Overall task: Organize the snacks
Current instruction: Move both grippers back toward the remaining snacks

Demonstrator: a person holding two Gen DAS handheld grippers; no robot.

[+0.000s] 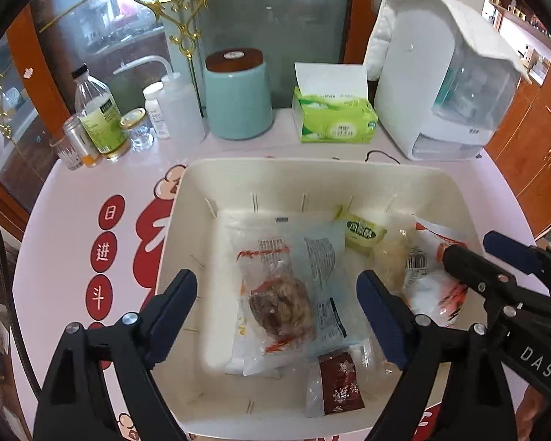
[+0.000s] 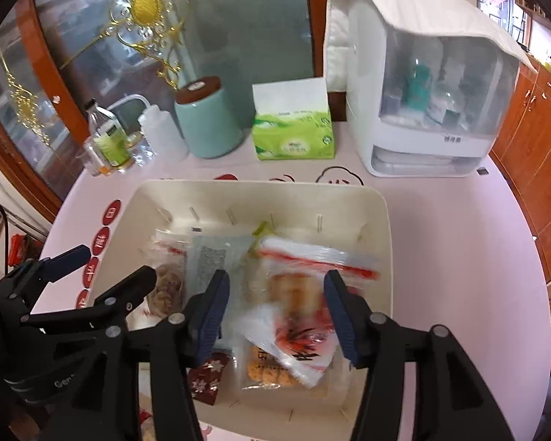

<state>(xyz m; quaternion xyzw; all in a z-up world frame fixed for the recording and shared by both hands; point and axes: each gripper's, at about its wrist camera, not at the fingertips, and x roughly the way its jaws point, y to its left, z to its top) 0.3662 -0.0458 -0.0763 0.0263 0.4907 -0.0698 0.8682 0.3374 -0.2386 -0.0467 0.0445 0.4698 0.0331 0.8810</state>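
Both grippers point steeply down into a cream plastic bin (image 1: 187, 198) that sits on a pink table (image 1: 73, 198) printed with red characters. The left gripper (image 1: 279, 316) has its jaws spread wide above a clear packet holding a brown pastry (image 1: 281, 303), which lies flat on the bin floor; the blue pads do not touch it. Just to its right, the right gripper (image 2: 275, 312) hangs over the bin's right half with its jaws about half apart, and a clear bag with red print (image 2: 301, 334) sits between the pads, though the blur there hides whether they press on it. More snacks lie in the bin: a small yellow-green packet (image 1: 363, 233) near the back wall and a dark red sachet (image 1: 339, 386) near the front. Behind the bin stand a teal canister (image 1: 237, 97), a green tissue pack (image 1: 334, 117) and a white appliance (image 1: 440, 84).
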